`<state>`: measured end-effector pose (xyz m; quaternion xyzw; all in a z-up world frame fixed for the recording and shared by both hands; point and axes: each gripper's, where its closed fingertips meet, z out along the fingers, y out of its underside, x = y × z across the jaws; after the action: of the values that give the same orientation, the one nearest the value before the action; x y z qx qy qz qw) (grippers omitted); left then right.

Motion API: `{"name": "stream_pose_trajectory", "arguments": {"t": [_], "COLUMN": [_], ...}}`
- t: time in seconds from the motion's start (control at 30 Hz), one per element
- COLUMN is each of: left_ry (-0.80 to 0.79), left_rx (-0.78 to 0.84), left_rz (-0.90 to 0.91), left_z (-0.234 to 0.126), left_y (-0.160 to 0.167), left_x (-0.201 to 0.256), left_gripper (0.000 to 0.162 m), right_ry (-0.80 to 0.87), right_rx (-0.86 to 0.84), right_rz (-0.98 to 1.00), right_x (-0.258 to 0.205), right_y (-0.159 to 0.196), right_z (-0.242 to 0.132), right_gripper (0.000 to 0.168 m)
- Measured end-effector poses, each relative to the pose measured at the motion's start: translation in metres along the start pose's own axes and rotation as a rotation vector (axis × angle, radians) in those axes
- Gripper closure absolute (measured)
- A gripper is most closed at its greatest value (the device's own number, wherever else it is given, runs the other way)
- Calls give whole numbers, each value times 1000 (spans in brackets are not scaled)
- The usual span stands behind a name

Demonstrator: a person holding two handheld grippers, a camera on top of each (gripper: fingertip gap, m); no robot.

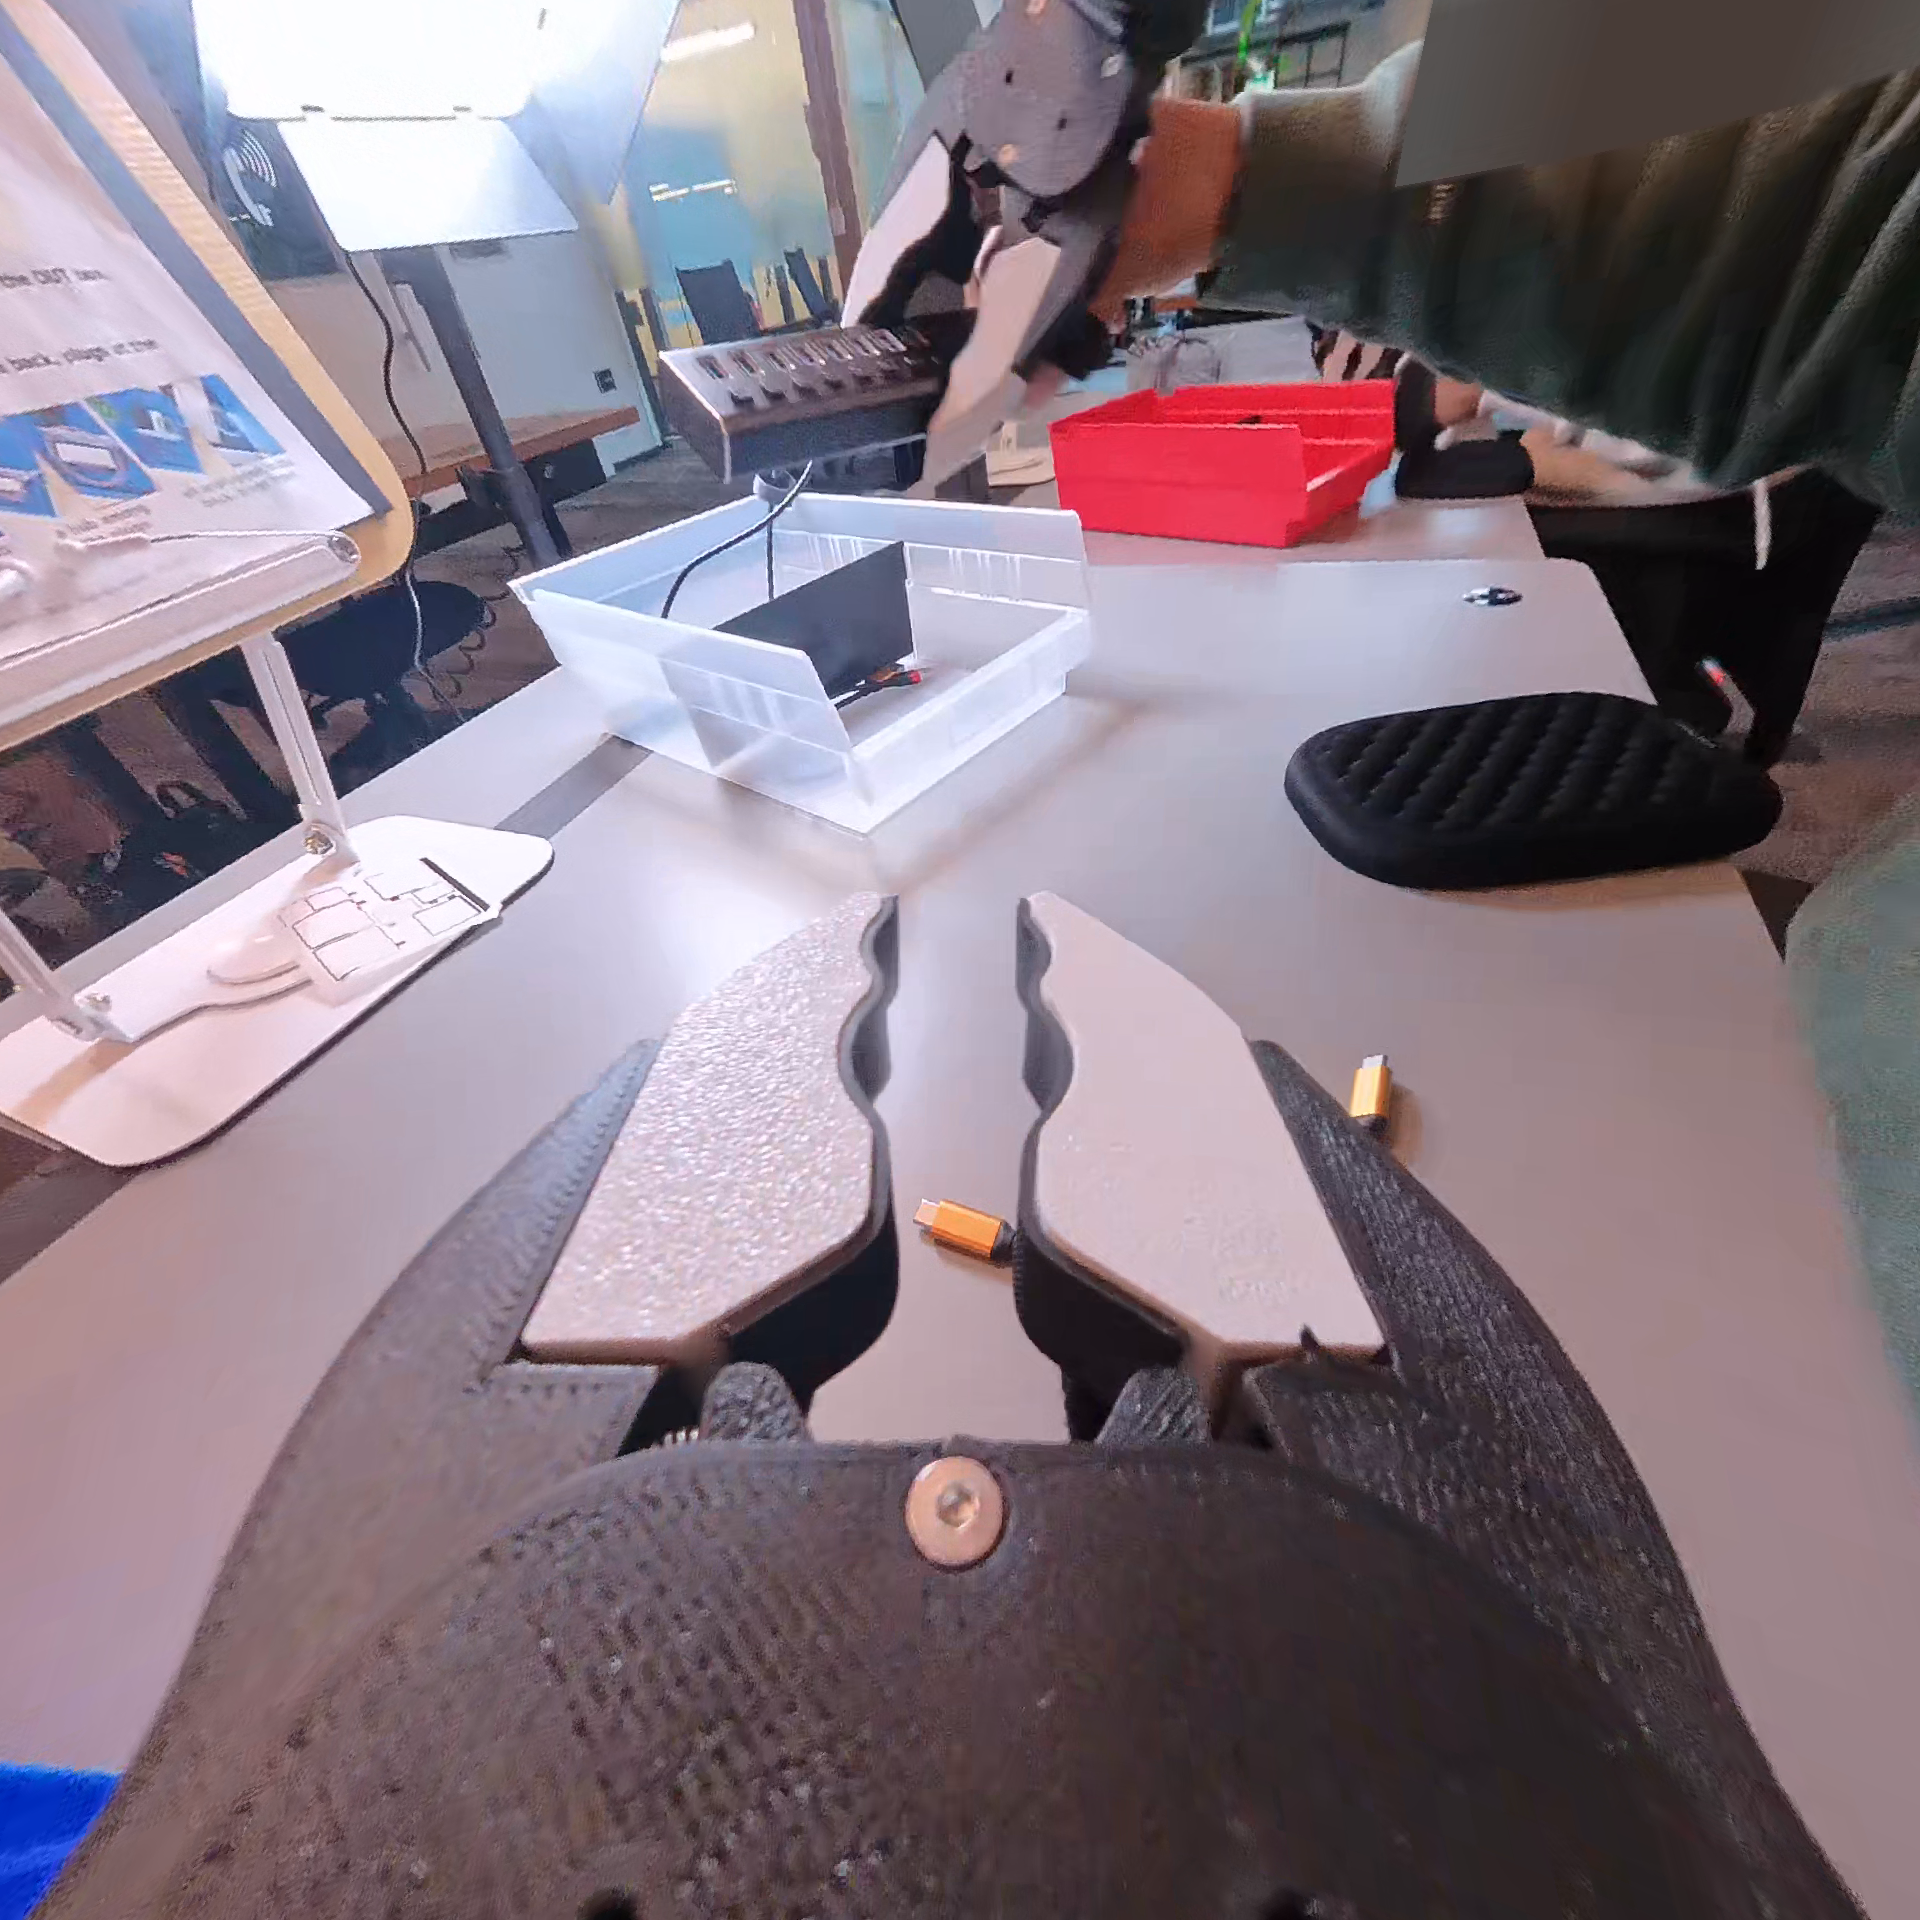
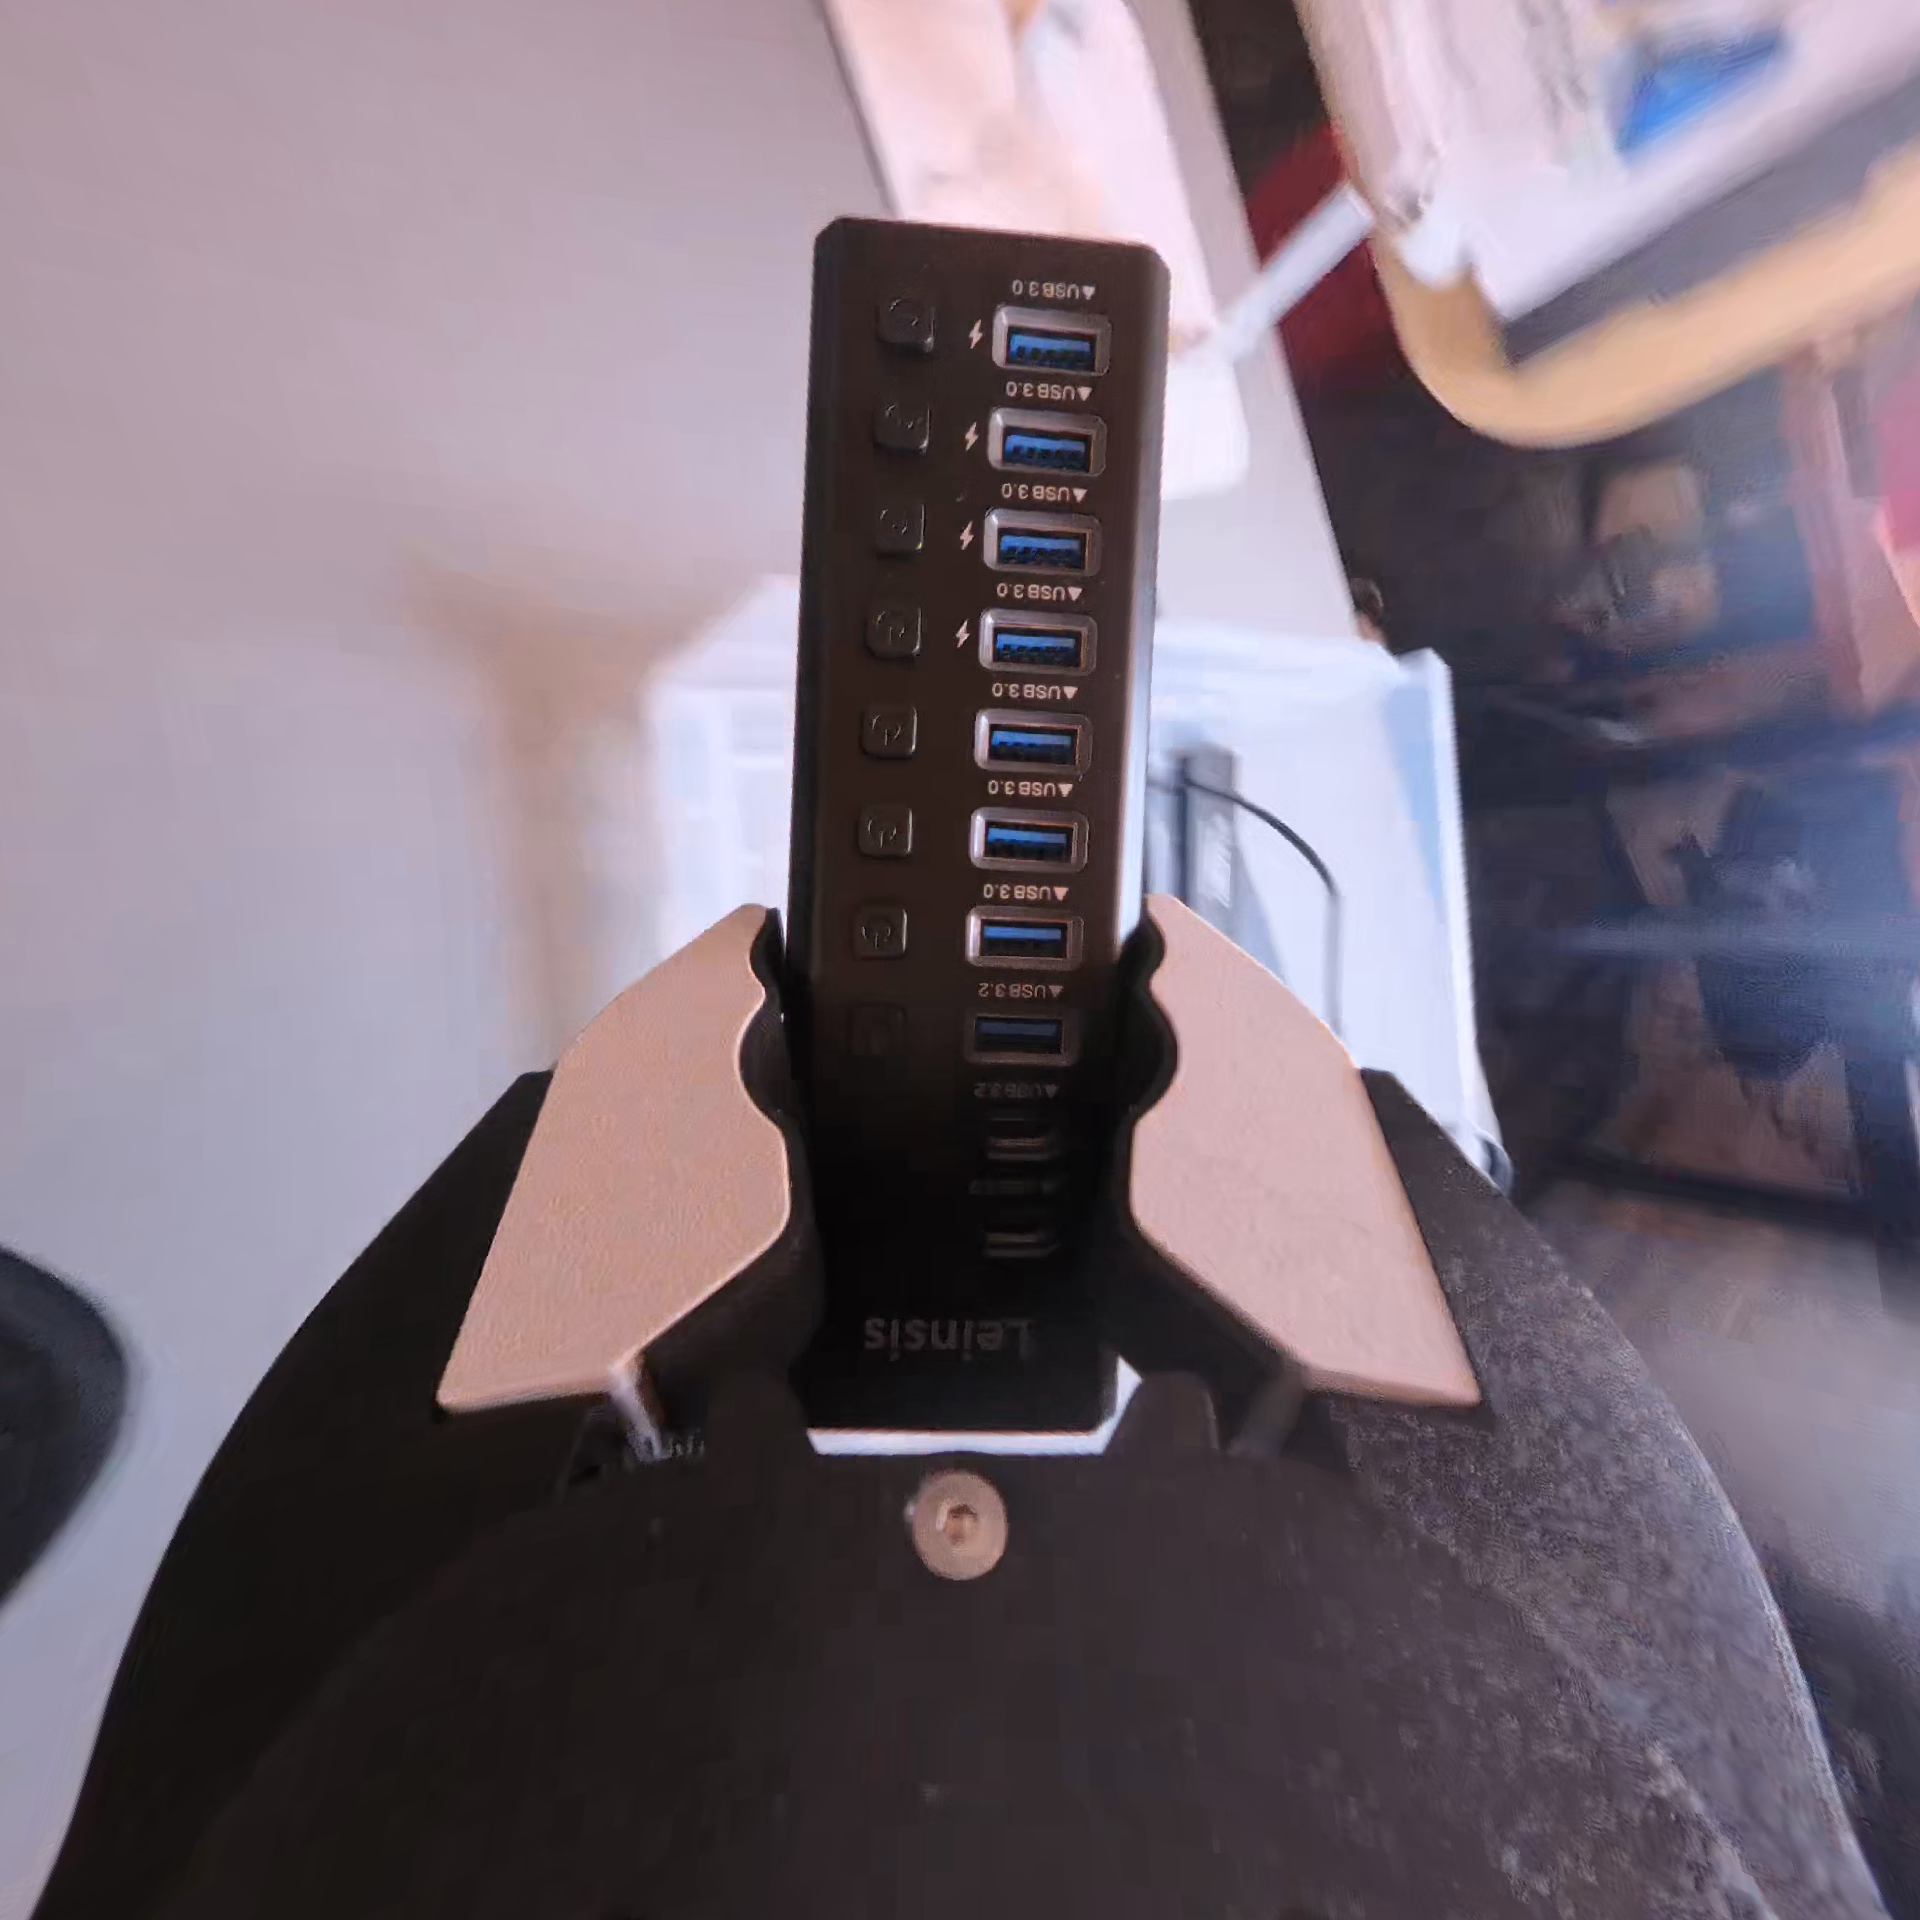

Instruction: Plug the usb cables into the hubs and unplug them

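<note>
My right gripper (image 2: 956, 925) is shut on a long black USB hub (image 2: 966, 623) with a row of blue ports, gripping its near end by the sides. In the left wrist view that gripper (image 1: 977, 343) holds the hub (image 1: 800, 400) in the air above the clear bin (image 1: 977, 665). My left gripper (image 1: 956, 914) is open and empty, low over the grey table (image 1: 1247, 935). An orange USB plug (image 1: 961, 1226) lies on the table between its fingers. A second orange plug (image 1: 1369, 1086) lies to the right of the right finger.
The clear bin holds a black upright piece (image 1: 831, 623) and a black cable. A red bin (image 1: 1226, 468) stands behind it. A black padded rest (image 1: 1527, 784) lies at the right. A white document stand (image 1: 208, 935) fills the left. A person's green sleeve (image 1: 1610, 291) crosses the top right. My hands' fingertips stand some 30 centimetres from each other.
</note>
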<state>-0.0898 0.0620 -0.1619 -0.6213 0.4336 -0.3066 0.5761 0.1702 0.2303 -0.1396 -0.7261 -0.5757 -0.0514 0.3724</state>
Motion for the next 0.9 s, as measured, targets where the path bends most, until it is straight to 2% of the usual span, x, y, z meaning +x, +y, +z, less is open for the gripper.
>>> {"name": "stream_pose_trajectory", "arguments": {"t": [0.1,0.2,0.5,0.6,0.73,0.83,0.9], "left_ry": [1,-11,-7,-7,-5,-28,-43], "left_rx": [13,-32,-110,-122,-138,-164,-189], "left_rz": [-31,-31,-89,-97,-105,-90,-74], "left_z": [0,4,14,15,16,16,15], "left_y": [2,13,46,51,56,60,63], "left_x": [-1,-3,-7,-8,-9,-13,-16], "left_gripper": [149,151,155,156,156,148,140], "right_ry": [22,-32,-215,-301,-269,-191,-149], "right_rx": [-91,-152,-290,-301,-344,-276,-181], "right_rz": [56,83,107,143,129,136,144], "right_x": [55,82,99,95,99,109,111], "right_y": [38,61,89,93,99,84,60], "right_z": [16,40,117,136,151,141,124], "right_gripper": [106,105,106,106,106,104,103]}}
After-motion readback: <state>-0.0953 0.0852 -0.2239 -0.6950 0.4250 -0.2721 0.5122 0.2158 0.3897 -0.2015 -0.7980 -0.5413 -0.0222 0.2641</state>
